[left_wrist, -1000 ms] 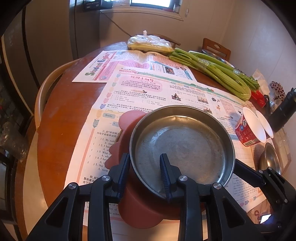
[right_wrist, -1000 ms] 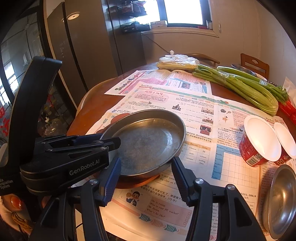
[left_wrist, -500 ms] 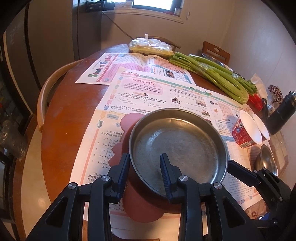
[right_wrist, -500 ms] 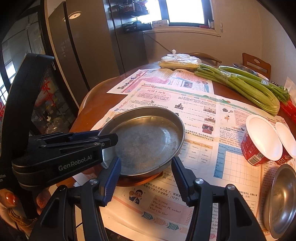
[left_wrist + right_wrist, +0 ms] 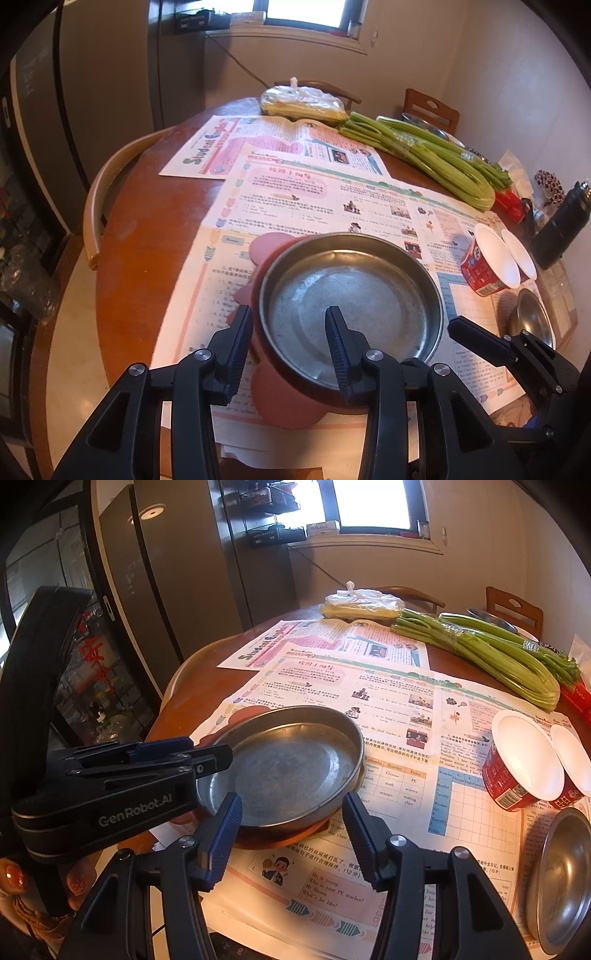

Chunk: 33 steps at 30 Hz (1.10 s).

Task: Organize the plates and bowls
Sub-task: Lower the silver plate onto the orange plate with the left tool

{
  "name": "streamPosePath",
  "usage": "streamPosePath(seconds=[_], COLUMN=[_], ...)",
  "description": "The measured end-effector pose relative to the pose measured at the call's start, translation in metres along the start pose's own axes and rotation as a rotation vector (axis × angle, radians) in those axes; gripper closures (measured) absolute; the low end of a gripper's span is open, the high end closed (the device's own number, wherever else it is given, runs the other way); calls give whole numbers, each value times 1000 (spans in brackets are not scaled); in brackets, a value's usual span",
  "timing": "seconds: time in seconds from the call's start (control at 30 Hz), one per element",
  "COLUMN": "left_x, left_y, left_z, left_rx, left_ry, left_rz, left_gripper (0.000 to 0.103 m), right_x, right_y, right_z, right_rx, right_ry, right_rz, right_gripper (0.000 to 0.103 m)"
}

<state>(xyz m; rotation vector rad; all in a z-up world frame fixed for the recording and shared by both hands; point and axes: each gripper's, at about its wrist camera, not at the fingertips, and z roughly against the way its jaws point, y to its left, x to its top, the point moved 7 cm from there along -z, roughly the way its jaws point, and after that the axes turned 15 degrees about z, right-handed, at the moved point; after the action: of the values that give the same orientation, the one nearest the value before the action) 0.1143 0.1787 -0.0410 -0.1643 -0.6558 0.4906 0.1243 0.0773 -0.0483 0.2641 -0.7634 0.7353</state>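
Round wooden table (image 5: 147,229), spread with printed newspaper sheets (image 5: 295,195). Item one: a shallow steel plate (image 5: 351,299), dull and scuffed inside, resting on a pink scalloped plate (image 5: 280,398) that shows beyond its near and left edges; the pair sits at the near side of the table on the newsprint. Left gripper (image 5: 290,347): jaws opening, straddling the near-left rim of the steel plate, one finger outside the rim over the pink plate, the other over the steel plate's floor; the pads stand apart from the rim and do not press it. Right gripper (image 5: 291,834): jaws parted and holding nothing, hovering just before the near edge of the steel plate (image 5: 284,768), with only newsprint (image 5: 369,886) between its fingers. In the right wrist view the left gripper's black body (image 5: 110,790) reaches in from the left over the plate's rim, with a person's fingers (image 5: 14,878) at the lower left. Further items: two red paper cups with white lids (image 5: 491,266), touching each other, right of the steel plate; a small steel bowl (image 5: 532,317) near them at the table's edge; a bundle of celery (image 5: 436,158) at the far right; a tied plastic bag (image 5: 303,103) at the far side; a dark bottle (image 5: 561,225) at the right edge.
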Motion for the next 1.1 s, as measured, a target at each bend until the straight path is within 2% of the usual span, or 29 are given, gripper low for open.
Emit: streamPosePath(seconds=[0.13,0.23,0.47,0.7,1.1], left_x=[5,9,10,0,-14], left_y=[8,19,42,35,18], left_z=[7,10,0,-19,-45], left_rx=[-4,-5,-36,-62,-65], left_ry=[-17,-17,45,102,168], left_rz=[23,60,166,171,144], left_gripper=[59,53,46,46,46], right_x=[1,3,7,2,-8], right_y=[-3,-7,-21,-34,-26], right_z=[5,9,17,11,-11], right_rx=[-5,-4,-13,-8,37], right_ry=[-16,-28,-54,-31,34], right_rz=[-11,-25,-71,-125,-127], right_gripper=[46,46,46,46,46])
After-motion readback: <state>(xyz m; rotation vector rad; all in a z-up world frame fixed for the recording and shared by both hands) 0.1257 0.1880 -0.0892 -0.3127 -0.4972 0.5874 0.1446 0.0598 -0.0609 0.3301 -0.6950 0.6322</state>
